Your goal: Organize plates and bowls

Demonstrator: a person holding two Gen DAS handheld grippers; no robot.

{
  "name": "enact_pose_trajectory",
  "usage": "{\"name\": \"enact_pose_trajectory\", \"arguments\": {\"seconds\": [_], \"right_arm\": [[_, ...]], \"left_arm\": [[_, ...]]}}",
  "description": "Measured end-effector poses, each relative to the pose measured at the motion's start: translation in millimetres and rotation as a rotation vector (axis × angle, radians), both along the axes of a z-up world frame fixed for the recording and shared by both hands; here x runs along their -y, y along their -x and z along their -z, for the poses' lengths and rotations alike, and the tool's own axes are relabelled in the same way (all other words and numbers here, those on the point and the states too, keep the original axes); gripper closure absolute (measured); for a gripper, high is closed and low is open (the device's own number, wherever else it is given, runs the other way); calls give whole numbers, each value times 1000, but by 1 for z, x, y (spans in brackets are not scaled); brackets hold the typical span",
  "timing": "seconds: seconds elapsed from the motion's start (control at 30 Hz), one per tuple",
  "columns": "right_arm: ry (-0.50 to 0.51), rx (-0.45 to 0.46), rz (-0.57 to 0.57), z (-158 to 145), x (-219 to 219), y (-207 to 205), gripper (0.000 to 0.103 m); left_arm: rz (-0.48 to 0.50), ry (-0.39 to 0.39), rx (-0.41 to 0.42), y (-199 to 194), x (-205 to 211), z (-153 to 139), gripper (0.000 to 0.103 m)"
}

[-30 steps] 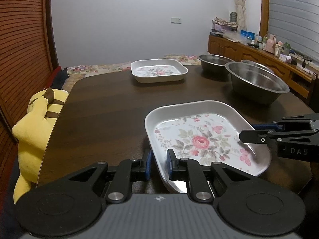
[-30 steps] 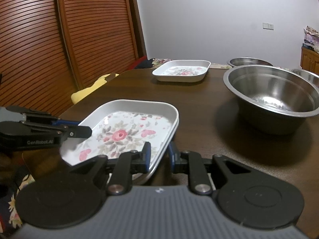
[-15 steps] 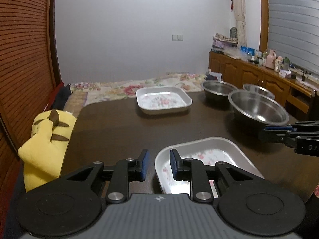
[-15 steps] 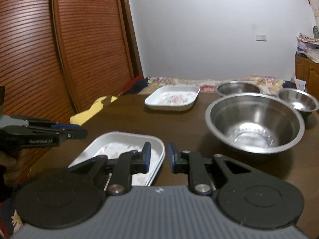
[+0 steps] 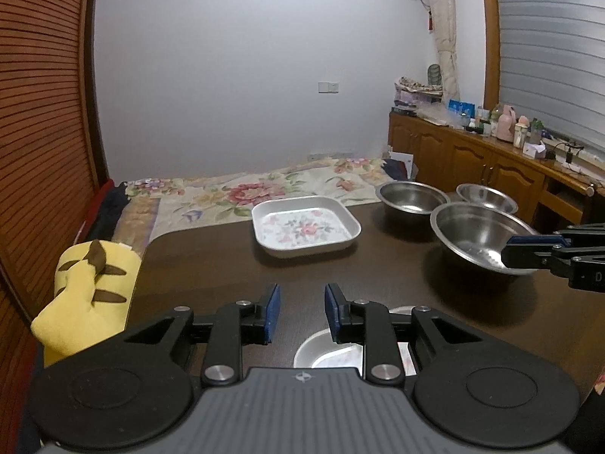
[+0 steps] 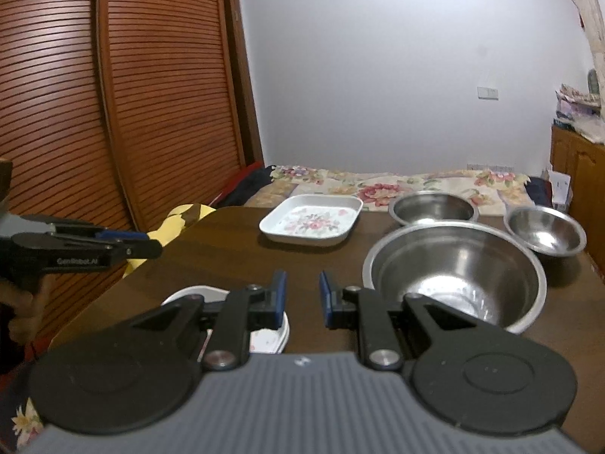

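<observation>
A floral white plate (image 5: 304, 228) (image 6: 312, 224) lies at the table's far side. A second floral plate (image 5: 320, 349) (image 6: 186, 294) rests on the table below and just ahead of both grippers, mostly hidden by their fingers. Three steel bowls stand to the right: a large one (image 5: 477, 240) (image 6: 455, 278) and two smaller ones (image 5: 410, 197) (image 5: 486, 198) behind it. My left gripper (image 5: 299, 314) hangs above the near plate, its jaws opening with nothing between them. My right gripper (image 6: 301, 299) also hangs above it, its pads a narrow gap apart and holding nothing.
The dark wooden table (image 5: 211, 265) has a rounded left edge. A yellow plush toy (image 5: 85, 295) sits beside it. A floral bedspread (image 5: 245, 193) lies beyond the table, a slatted wooden wall on the left, and a cluttered wooden sideboard (image 5: 491, 159) on the right.
Both grippers let go of the near plate's rim and rose; the plate now lies flat on the table beneath them. The left jaws have widened.
</observation>
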State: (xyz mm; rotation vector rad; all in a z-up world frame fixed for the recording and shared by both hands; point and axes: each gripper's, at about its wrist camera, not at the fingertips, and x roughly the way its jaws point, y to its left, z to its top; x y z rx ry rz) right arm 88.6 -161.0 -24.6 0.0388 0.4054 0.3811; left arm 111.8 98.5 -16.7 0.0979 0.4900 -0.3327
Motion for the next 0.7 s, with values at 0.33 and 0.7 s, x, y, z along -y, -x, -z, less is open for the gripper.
{"name": "enact_pose_trajectory", "arguments": {"seconds": [0.33,0.7], "right_arm": [[96,26,-41,-33,-6,-53,82],[89,-117,-97,-38,-10,-145,82]], "left_arm": [[-8,-35,9,-59,8,-14,75],[-29,1,-23,-128,11,-21,70]]}}
